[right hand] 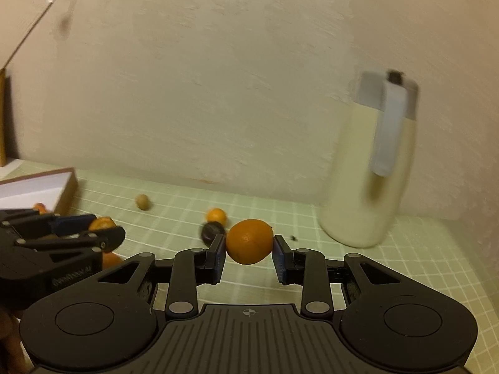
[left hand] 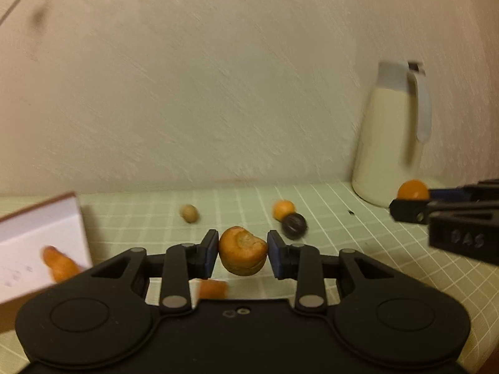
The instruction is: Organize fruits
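Left gripper [left hand: 242, 253] clamps a wrinkled brownish-orange fruit [left hand: 242, 254] between its blue pads above the green grid mat [left hand: 327, 205], right gripper [right hand: 249, 251] pinches a smooth round orange [right hand: 249, 241], white box [left hand: 40, 237] at nine o'clock.

1. Wall [left hand: 218, 93]: cream plaster, rough brushed texture; fills the upper part of both views; meets the table surface along a shadowed line.
2. Table covering [left hand: 343, 218]: pale green with a white grid; flat; runs from the wall toward the cameras.
3. Jug [right hand: 358, 193]: cream body, grey lid and grey handle; upright on the covering at the right, close to the wall; motion-blurred.
4. Thin line [right hand: 28, 34]: slants across the upper left corner of the wall; nature unclear.
5. Wooden edge [right hand: 3, 118]: brown vertical strip at the far left, against the wall.
6. Light: warm, dim, yellowish; soft shadows on the covering.
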The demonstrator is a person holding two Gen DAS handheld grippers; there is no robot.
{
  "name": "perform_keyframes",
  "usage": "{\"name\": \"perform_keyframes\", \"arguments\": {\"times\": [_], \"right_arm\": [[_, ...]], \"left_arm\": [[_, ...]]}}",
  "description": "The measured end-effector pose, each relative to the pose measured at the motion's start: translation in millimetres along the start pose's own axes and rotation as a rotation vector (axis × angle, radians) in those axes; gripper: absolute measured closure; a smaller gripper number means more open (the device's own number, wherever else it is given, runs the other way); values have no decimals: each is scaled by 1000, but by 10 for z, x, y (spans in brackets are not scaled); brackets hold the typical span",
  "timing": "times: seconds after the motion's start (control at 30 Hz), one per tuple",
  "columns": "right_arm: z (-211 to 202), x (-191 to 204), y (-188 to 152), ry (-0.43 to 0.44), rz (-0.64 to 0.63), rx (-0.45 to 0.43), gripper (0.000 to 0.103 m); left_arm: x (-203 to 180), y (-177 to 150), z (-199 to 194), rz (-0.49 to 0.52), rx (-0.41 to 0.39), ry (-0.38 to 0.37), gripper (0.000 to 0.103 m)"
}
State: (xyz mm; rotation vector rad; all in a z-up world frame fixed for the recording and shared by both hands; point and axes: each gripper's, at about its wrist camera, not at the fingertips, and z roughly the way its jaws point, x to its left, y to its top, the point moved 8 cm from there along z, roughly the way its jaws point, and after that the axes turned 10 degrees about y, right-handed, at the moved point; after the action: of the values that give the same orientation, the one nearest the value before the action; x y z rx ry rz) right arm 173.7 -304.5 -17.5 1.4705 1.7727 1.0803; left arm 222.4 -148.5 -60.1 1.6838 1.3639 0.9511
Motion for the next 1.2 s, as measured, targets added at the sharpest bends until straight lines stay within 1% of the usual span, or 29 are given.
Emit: {"name": "perform_keyframes", "arguments": {"times": [0.13, 0.4, 0.57, 0.73, 1.2], "right_arm": [[32, 249, 93, 42, -26, -18, 71], [56, 725, 262, 117, -52, -47, 71], [93, 1005, 306, 155, -76, -33, 71], [121, 1317, 322, 216, -117, -38, 71], [209, 2064, 414, 350, -172, -64, 71]], "left_arm": [[233, 55, -156, -9, -17, 27, 79], [578, 86, -441, -41, -39, 75, 79], [828, -1, -643, -54, -42, 114, 79], [1095, 14, -804, -74, -67, 165, 79], [1814, -47, -997, -123, -76, 307, 79]]}}
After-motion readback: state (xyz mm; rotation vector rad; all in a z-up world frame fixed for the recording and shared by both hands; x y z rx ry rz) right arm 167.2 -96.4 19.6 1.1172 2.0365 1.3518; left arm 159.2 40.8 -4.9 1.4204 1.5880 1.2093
